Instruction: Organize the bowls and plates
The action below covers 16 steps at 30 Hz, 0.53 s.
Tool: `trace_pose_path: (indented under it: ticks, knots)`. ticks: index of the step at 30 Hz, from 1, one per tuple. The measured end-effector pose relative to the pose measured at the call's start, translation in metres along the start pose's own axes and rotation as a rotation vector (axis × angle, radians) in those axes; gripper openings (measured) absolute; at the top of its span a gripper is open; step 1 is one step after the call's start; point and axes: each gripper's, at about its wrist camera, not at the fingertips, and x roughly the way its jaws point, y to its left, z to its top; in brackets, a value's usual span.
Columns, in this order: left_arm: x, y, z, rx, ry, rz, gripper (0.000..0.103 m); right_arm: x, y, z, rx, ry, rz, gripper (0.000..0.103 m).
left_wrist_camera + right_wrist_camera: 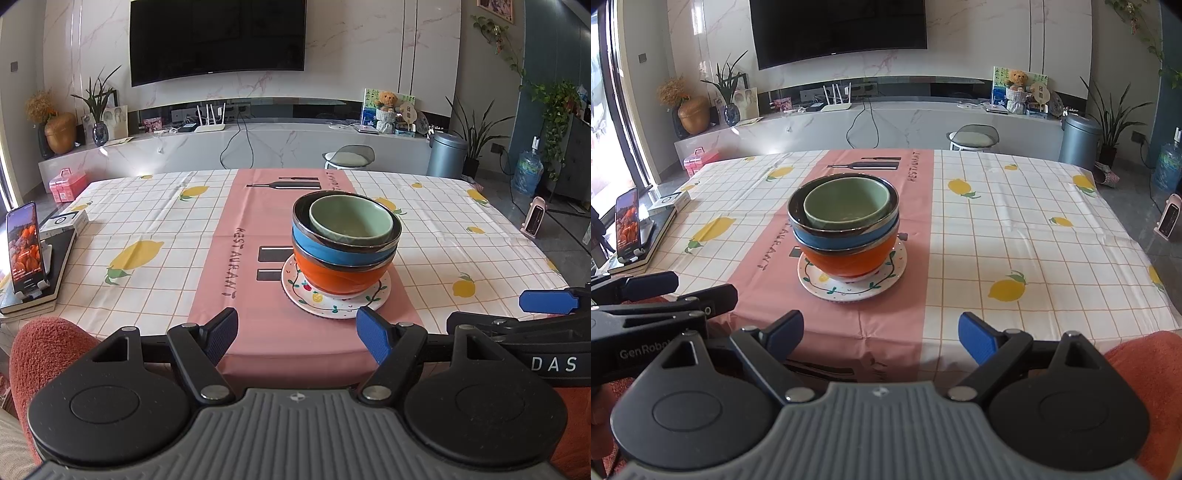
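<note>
Bowls sit stacked on a plate [334, 308] on the desk [155, 221]: green bowl [349, 221] on top, blue bowl [340, 254], then orange bowl [332, 278]. Left tool [297, 334] and right tool [881, 332] are both wide, holding nothing, near the desk's near edge.

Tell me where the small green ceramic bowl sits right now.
The small green ceramic bowl sits nested on top of the stack, inside the blue bowl above the orange bowl, on the patterned white plate, mid-table on the pink runner.
</note>
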Motion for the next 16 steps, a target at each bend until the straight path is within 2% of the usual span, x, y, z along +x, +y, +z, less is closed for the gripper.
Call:
trace_pose_path:
  ticks: [16]
  knots:
    - [-0.0005,-0.0001,0.0007,0.0,-0.001,-0.001,0.086,0.0003,0.0002,-0.001,0.0,0.001,0.0,0.089]
